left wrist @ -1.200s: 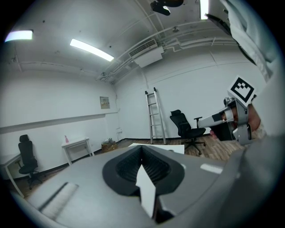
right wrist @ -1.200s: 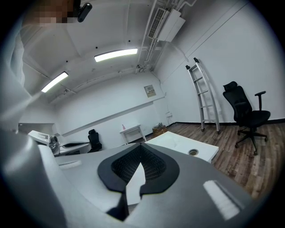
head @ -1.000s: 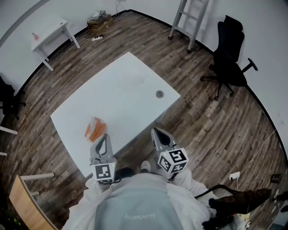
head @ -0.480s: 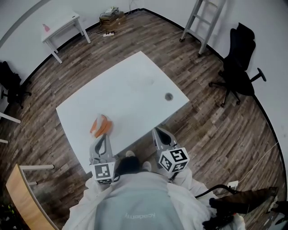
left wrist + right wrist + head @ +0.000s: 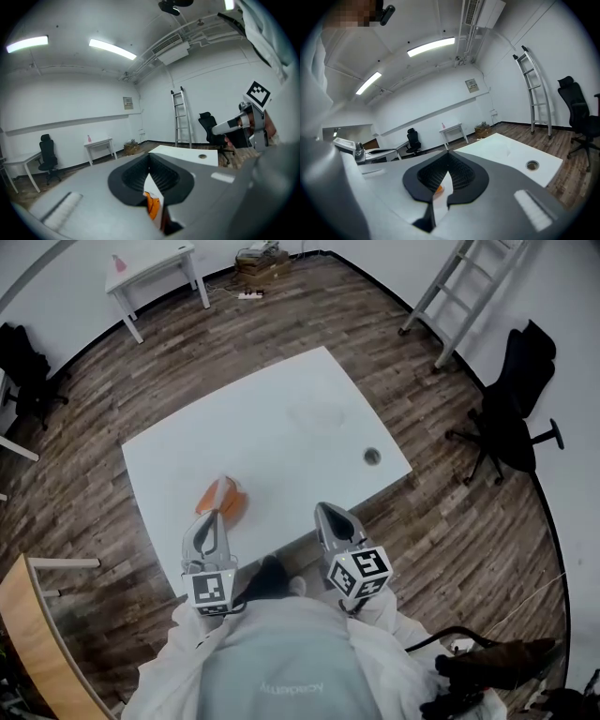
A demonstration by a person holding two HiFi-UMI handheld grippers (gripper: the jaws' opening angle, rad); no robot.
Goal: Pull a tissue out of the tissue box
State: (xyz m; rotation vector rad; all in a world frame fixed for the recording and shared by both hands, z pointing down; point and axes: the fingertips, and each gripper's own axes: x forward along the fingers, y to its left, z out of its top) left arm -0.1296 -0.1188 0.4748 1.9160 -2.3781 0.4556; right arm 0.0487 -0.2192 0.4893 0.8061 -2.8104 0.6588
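1. Judging by the head view, the task has not begun: the tissue box sits untouched on the white table, and no tissue is drawn free.
2. The left gripper hovers just short of the box on the person's side, while the right gripper is well apart to the box's right.
3. Both grippers' fingers are clenched on nothing, so reaching, opening and pinching a tissue are all left to do.
4. Only the gripper views show the fingers meeting, with the box's orange beyond them. Only the head view shows how each gripper stands to the box.
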